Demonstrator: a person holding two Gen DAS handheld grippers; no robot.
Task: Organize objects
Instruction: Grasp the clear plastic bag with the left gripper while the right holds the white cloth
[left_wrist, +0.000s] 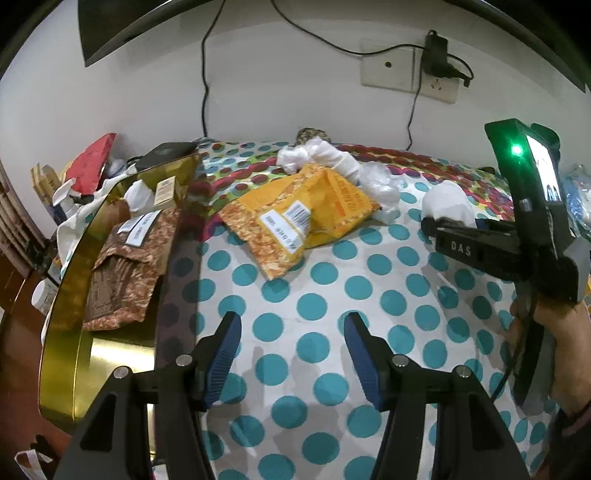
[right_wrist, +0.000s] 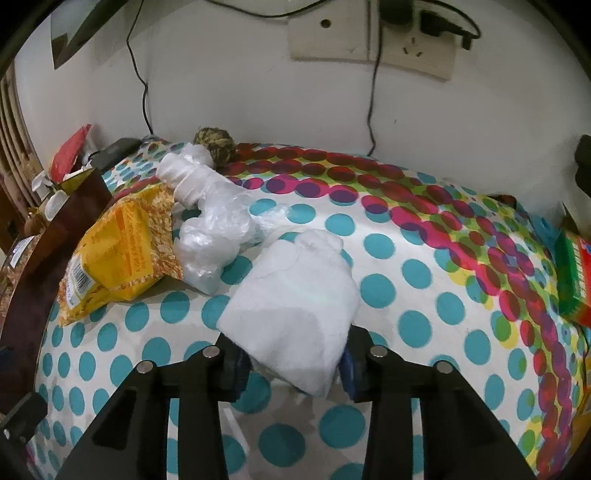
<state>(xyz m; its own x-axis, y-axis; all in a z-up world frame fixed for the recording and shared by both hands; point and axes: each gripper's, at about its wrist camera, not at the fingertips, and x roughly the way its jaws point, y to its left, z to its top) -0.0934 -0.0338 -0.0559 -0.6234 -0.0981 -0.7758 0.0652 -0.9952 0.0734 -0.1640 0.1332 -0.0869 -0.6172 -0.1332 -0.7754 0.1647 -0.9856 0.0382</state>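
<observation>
My left gripper (left_wrist: 291, 328) is open and empty above the polka-dot sheet (left_wrist: 332, 332). A gold tin (left_wrist: 74, 314) at its left holds a brown snack bag (left_wrist: 125, 273) and a small box (left_wrist: 168, 192). A yellow snack bag (left_wrist: 303, 218) lies ahead, also in the right wrist view (right_wrist: 118, 258). My right gripper (right_wrist: 291, 354) is shut on a white cloth bundle (right_wrist: 295, 306), which also shows in the left wrist view (left_wrist: 448, 205). The right gripper (left_wrist: 428, 225) shows at the right of the left wrist view.
Crumpled clear plastic bags (right_wrist: 210, 243) and white rolls (right_wrist: 184, 173) lie behind the yellow bag. A yarn ball (right_wrist: 216, 142) sits by the wall. A colourful box (right_wrist: 574, 280) lies at the right. A red packet (left_wrist: 94, 162) and clutter stand at the far left. Cables hang from a wall socket (left_wrist: 410, 70).
</observation>
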